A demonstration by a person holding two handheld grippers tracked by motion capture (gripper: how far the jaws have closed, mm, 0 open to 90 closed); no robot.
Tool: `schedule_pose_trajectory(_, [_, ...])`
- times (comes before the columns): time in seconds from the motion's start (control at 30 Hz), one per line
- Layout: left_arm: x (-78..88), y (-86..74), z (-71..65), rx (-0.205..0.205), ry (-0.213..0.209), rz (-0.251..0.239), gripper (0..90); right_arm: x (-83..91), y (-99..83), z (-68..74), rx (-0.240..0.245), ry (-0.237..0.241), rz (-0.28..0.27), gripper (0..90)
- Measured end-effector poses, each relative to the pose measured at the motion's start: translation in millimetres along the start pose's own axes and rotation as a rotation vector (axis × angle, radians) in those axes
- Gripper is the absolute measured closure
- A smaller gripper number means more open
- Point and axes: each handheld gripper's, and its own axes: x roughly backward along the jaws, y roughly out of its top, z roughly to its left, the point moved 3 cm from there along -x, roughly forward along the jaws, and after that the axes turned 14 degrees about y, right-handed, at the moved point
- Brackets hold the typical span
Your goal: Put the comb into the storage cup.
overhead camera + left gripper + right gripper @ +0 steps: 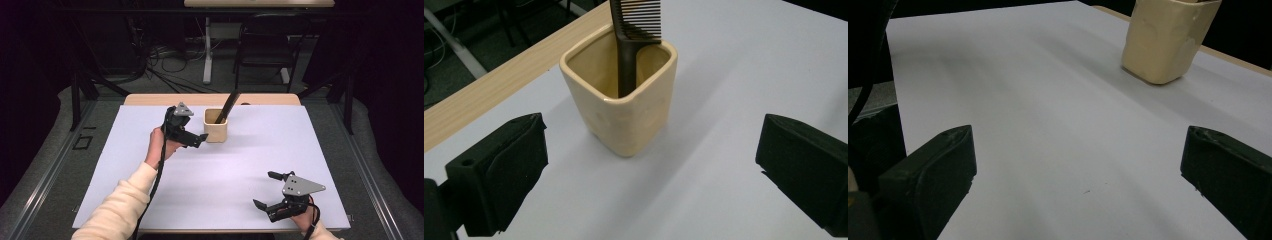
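Comb (634, 35) and cup (624, 100) are the things in hand here: the cream, square-mouthed cup is set on the white sheet (220, 180) toward the table's far edge, and the dark comb is stood in it handle down, teeth up, its long axis leaned away from the person and slightly to the right as seen from the high view.

The left tongs (195, 139) are held just beside the cup, on its left, and are pointed at its side wall. Their jaws are spread wide and nothing is gripped; in the left gripper view the cup is seen ahead, between the two black pads but beyond them, untouched. The right tongs (269, 191) are kept well apart from the cup, at the near right of the sheet, with jaws likewise released and empty; from them the cup is seen far off toward the upper right.

The left hand (159, 145) is judged much the nearer. Since the comb rises out of the cup's mouth while the tongs are aimed level at the wall, a grasp of the comb would probably call for a lift above the rim.
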Motion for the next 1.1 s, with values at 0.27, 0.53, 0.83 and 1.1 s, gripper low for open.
schedule_pose_trajectory(0.27, [12.6,-20.5,-0.6,-0.004,0.011,-0.003,0.0,-0.4,-0.1,0.2,-0.003,-0.002,0.001,1.1])
schedule_pose_trajectory(0.53, [25.1,-41.8,-2.8,0.002,0.004,-0.016,0.0,-0.3,0.0,0.1,-0.004,-0.001,0.0,1.1])
schedule_pose_trajectory(0.83, [32.4,-75.0,2.6,0.053,0.023,-0.01,0.0,-0.7,-0.3,-0.3,-0.001,-0.004,0.004,1.1])
schedule_pose_trajectory(1.1, [41.7,-100.3,4.6,0.08,0.029,0.004,0.0,-0.3,-0.4,-0.1,-0.002,-0.006,0.004,1.1])
